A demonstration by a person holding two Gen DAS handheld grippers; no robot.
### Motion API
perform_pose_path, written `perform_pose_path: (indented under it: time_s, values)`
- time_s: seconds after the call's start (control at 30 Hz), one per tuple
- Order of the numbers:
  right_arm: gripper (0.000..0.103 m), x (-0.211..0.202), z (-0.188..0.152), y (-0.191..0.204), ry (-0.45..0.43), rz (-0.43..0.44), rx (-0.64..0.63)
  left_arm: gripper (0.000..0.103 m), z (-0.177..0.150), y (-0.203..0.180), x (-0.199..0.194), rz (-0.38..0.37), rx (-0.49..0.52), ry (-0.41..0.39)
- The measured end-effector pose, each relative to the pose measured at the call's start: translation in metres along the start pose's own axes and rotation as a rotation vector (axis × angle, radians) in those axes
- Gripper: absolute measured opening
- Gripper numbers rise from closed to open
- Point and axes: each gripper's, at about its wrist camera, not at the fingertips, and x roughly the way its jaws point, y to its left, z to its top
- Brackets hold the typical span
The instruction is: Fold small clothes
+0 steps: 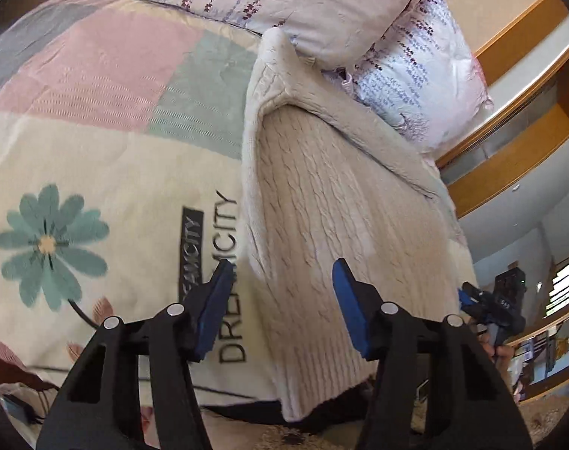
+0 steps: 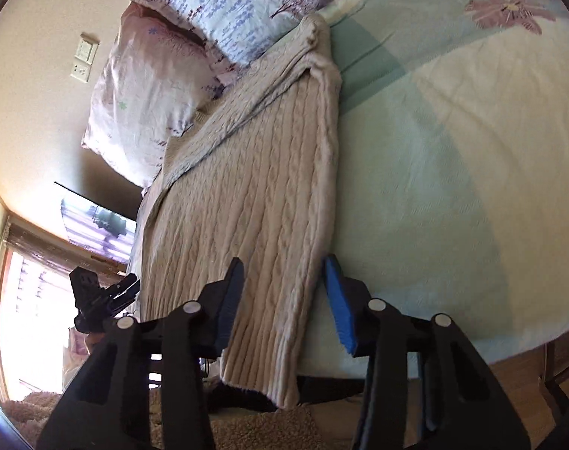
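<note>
The sweater point(image 1: 333, 202) lies lengthwise on the bed point(image 1: 108, 142), sides folded in, hem hanging over the near edge, collar end by the pillows point(image 1: 322, 3). Your left gripper point(image 1: 282, 307) and right gripper point(image 2: 284, 300) both stand with jaws apart, holding nothing, each at a hem corner. Pinch both layers at matching corners, lift evenly, and carry the hem toward the collar without skewing.
</note>
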Motion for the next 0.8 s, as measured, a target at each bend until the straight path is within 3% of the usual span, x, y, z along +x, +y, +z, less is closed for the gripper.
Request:
perform_pose_path:
  time_s: [0.03,0.07,0.1,0.17,0.2,0.27,0.4,0.5,0.57,0.6,0.63,0.67,0.7,0.8]
  values:
    - [0.032,0.005,-0.005,0.003,0.036,0.028,-0.002,0.042,-0.007,0.000,0.001,-0.042,-0.035,0.011]
    - [0.013,0.011,-0.012,0.006,0.071,0.049,-0.005,0.038,-0.013,-0.002,0.006,-0.087,-0.072,0.036]
    - [0.008,0.018,-0.018,0.010,0.092,0.053,-0.021,0.033,-0.019,-0.002,0.007,-0.105,-0.091,0.041]
    - [0.007,0.022,-0.019,0.023,0.075,0.039,-0.076,0.024,-0.023,-0.006,0.005,-0.111,-0.085,0.037]
    - [0.007,0.021,-0.012,0.030,0.053,0.052,-0.091,0.015,-0.020,-0.007,0.006,-0.132,-0.088,0.035]
    - [0.007,0.013,0.010,0.043,-0.019,0.097,-0.108,0.009,-0.005,-0.012,0.006,-0.166,-0.075,0.018]
    - [0.007,-0.003,0.097,0.075,-0.233,0.141,-0.153,0.008,0.074,-0.033,0.001,-0.199,0.013,-0.108]
    - [0.007,0.015,0.172,0.077,-0.374,0.136,-0.062,0.008,0.154,-0.040,0.022,-0.115,0.048,-0.244]
    - [0.008,0.041,0.214,0.060,-0.431,0.109,0.068,0.013,0.204,-0.037,0.054,-0.016,0.010,-0.294]
    - [0.013,0.059,0.231,0.048,-0.432,0.076,0.122,0.021,0.225,-0.036,0.073,0.037,0.001,-0.297]
    - [0.017,0.077,0.241,0.038,-0.419,0.024,0.163,0.037,0.242,-0.031,0.091,0.074,-0.009,-0.278]
    - [0.032,0.089,0.248,0.029,-0.386,-0.033,0.193,0.048,0.254,-0.022,0.103,0.105,-0.050,-0.254]
    - [0.044,0.098,0.248,0.020,-0.343,-0.079,0.222,0.066,0.259,-0.012,0.107,0.137,-0.107,-0.239]
    - [0.059,0.092,0.234,0.012,-0.318,-0.083,0.173,0.078,0.252,0.016,0.086,0.079,-0.160,-0.247]
